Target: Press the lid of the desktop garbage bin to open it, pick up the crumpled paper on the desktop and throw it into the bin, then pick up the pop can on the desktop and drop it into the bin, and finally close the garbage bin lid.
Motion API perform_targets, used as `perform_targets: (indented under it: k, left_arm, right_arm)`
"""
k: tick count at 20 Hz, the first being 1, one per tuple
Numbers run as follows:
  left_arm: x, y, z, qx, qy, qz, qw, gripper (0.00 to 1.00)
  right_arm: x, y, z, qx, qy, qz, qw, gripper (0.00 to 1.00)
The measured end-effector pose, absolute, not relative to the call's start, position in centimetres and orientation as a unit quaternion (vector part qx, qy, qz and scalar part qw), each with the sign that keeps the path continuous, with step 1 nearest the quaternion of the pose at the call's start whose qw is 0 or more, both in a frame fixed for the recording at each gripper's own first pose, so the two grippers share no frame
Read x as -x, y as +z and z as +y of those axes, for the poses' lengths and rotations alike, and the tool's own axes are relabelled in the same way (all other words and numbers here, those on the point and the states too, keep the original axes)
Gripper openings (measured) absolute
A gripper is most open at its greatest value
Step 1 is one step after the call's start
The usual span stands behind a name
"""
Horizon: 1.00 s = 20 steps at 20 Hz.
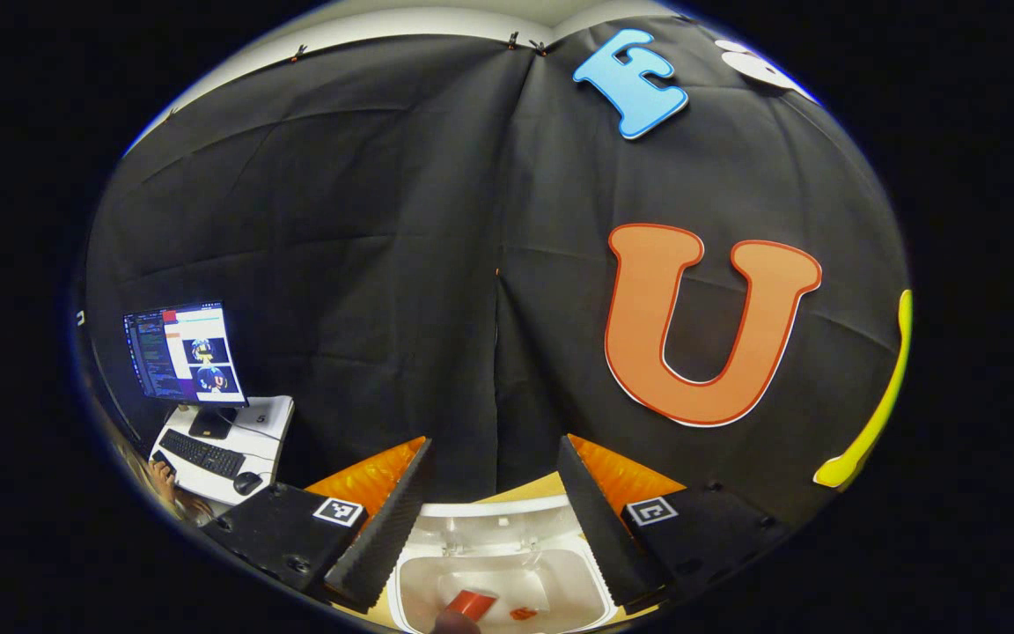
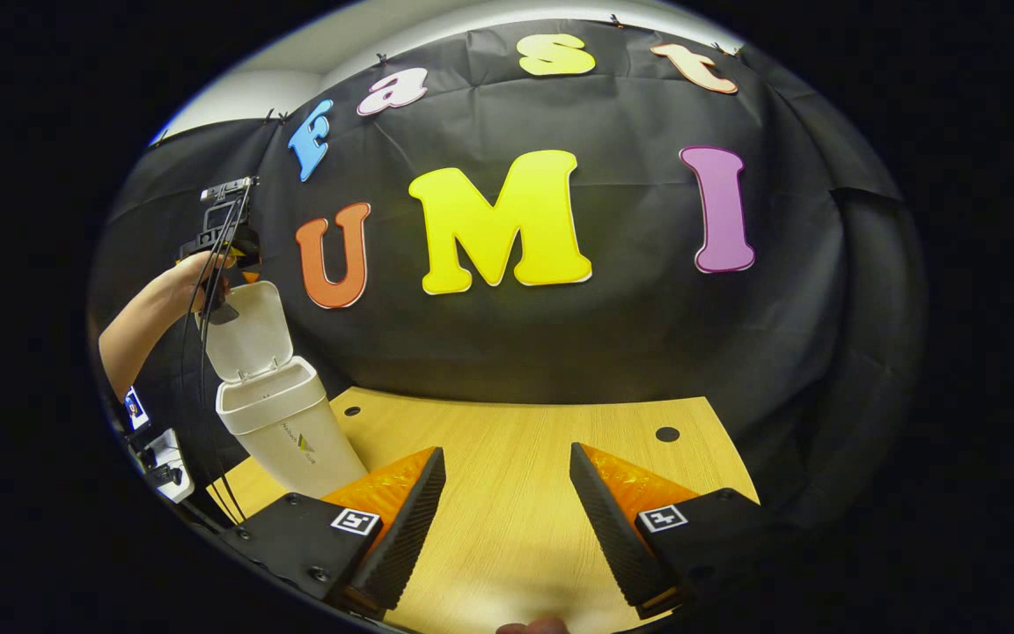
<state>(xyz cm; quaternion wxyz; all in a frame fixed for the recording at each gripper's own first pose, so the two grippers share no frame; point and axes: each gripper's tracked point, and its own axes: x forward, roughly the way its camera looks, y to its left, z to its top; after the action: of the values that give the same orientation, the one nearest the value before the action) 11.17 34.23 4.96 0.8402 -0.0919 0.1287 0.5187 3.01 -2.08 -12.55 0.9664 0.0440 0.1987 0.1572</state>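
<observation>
Two grippers, both spread wide and empty. My left gripper hangs over the open bin; a red can lies inside at 6 o'clock, partly cut off. I cannot identify the small red scrap beside it. My right gripper hovers over the table, bin at 10 o'clock.

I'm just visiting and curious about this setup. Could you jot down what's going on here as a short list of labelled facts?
Bin: white bin on the wooden desk, at its left side
Lid: lid open, standing up
Inside bin: red can lying in it
Left tongs: left tongs open, above the bin mouth
Right tongs: right tongs open, over bare desk, holding nothing
Background: monitor and keyboard
</observation>
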Motion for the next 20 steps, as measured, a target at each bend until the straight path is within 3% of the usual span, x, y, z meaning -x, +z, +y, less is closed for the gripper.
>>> perform_targets:
  k: [10, 20]
  left_arm:
    - [-8.9, -2.1, 24.5, 0.119, 0.494, 0.153, 0.848, 0.93]
    - [-7.6, -9.8, 21.2, 0.126, 0.477, 0.195, 0.848, 0.93]
  right_arm:
    - [-1.0, -12.2, -4.4, -0.027, 0.170, 0.181, 0.968, 0.91]
    - [-0.2, -13.0, -7.4, -0.024, 0.149, 0.196, 0.969, 0.91]
